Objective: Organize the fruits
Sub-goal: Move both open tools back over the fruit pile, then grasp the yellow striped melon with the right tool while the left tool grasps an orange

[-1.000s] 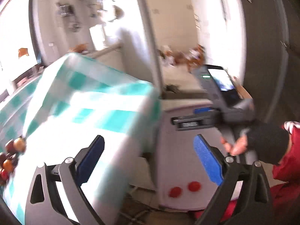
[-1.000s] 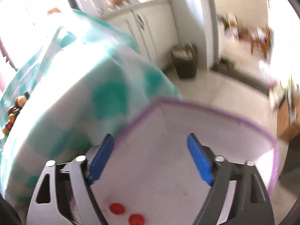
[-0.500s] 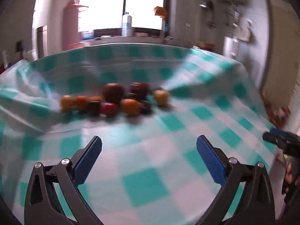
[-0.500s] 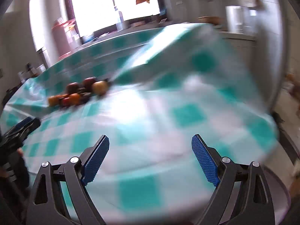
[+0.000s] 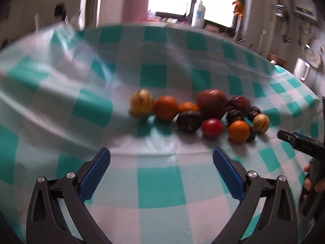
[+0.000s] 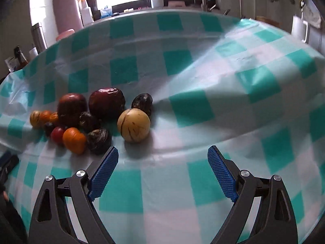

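Both tools swung off the floor onto the surface w/ fruit pile [image 6: 85, 120] now ahead. Left tool [image 5: 161, 171] & right tool [image 6: 163, 169] jaws apart, empty; pale melon [image 6: 133, 125] nearest right tool, sorting not begun.

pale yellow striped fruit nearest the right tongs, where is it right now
In the right wrist view, the pale yellow striped fruit lies on the checkered tablecloth at the right edge of the fruit cluster, just in front of a dark wrinkled fruit, ahead of the open right tongs.

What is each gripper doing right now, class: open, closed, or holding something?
Left gripper: open, holding nothing.
Right gripper: open, holding nothing.
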A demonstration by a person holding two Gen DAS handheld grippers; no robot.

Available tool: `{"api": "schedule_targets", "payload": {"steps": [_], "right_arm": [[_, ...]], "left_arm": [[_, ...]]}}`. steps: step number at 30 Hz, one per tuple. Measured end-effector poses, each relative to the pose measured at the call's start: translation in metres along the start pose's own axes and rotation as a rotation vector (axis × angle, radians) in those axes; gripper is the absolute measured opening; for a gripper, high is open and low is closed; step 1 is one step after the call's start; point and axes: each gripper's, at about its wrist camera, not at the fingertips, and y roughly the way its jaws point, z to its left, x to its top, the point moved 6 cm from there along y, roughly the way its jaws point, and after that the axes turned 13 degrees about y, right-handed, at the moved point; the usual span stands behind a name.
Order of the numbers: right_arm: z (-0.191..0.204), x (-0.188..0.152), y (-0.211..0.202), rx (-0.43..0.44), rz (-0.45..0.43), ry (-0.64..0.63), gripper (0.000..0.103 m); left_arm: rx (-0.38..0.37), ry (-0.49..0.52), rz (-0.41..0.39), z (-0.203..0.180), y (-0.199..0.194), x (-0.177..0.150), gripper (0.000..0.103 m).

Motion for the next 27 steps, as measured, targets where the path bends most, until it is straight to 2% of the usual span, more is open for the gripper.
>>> {"api": "schedule_targets", "payload": {"steps": [3,6,13,17,21,22,24,27], "right_arm": [[0.012,0.008,0.022,-0.007,0.033,0.013,0.087],[0.023,0.016,0.037,-0.015,0.043,0.027,0.087],[0.035,0.019,0.069,-0.113,0.115,0.01,0.083],[0.032,0.022,0.078,-0.139,0.132,0.043,0.092],[0.032,0.022,0.081,-0.157,0.105,0.054,0.094],[0.031,0.021,0.082,-0.168,0.108,0.061,0.099],[0.031,0.023,0.086,-0.188,0.113,0.063,0.099],[0.031,0.023,0.086,-0.175,0.126,0.044,0.098]], "left_arm": [[0.004,-0.038,0.026,0.01,0.005,-0.004,0.101],[0.051,-0.026,0.013,0.012,0.002,-0.006,0.101],[0.07,-0.023,0.01,0.009,0.0,-0.01,0.101],[0.06,-0.051,0.017,0.011,0.001,-0.012,0.101],[0.054,-0.058,0.018,0.01,0.001,-0.013,0.101],[0.05,-0.06,0.019,0.01,0.002,-0.013,0.101],[0.043,-0.063,0.025,0.009,0.003,-0.014,0.101],[0.031,-0.071,0.032,0.008,0.005,-0.015,0.101]]}}
